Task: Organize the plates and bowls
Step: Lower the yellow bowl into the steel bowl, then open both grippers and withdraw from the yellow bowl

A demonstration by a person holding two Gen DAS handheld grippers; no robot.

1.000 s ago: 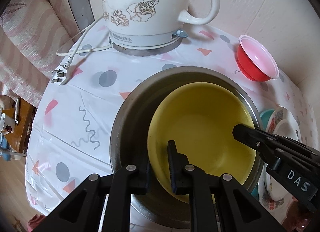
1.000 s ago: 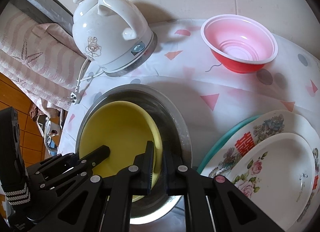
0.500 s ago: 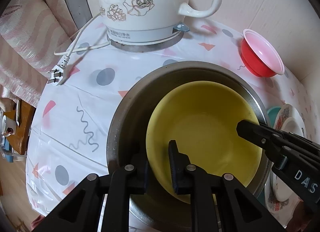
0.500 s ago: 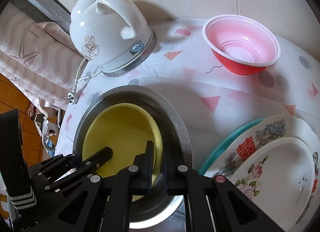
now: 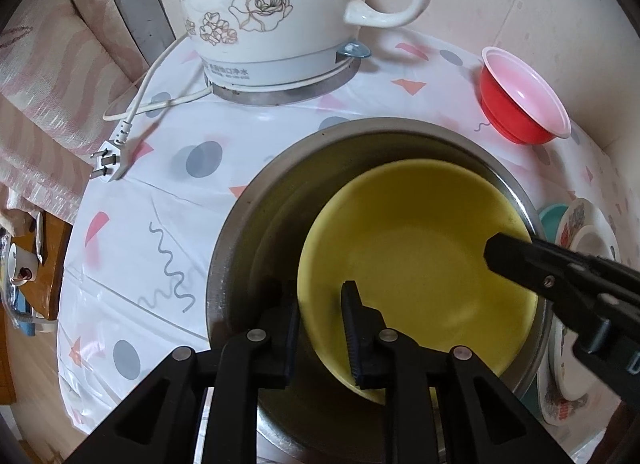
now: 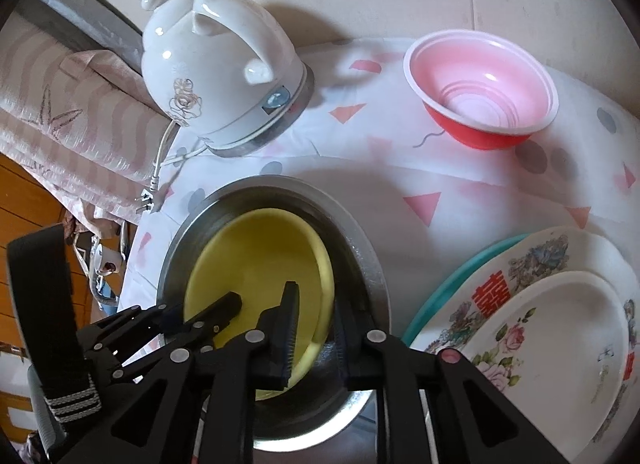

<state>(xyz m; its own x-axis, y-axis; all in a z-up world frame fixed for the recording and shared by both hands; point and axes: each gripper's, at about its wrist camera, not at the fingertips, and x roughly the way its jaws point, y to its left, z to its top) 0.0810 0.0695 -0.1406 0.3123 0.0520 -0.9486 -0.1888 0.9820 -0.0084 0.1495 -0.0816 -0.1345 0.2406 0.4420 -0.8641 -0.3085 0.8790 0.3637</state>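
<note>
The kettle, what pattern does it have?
White kettle with outlined flowers, clearest in the left wrist view.

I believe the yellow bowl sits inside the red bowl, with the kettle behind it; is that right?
Not quite: the yellow bowl sits inside the steel bowl, as the right wrist view shows. The red bowl stands empty and apart, by the wall. The kettle is indeed behind it.
</note>
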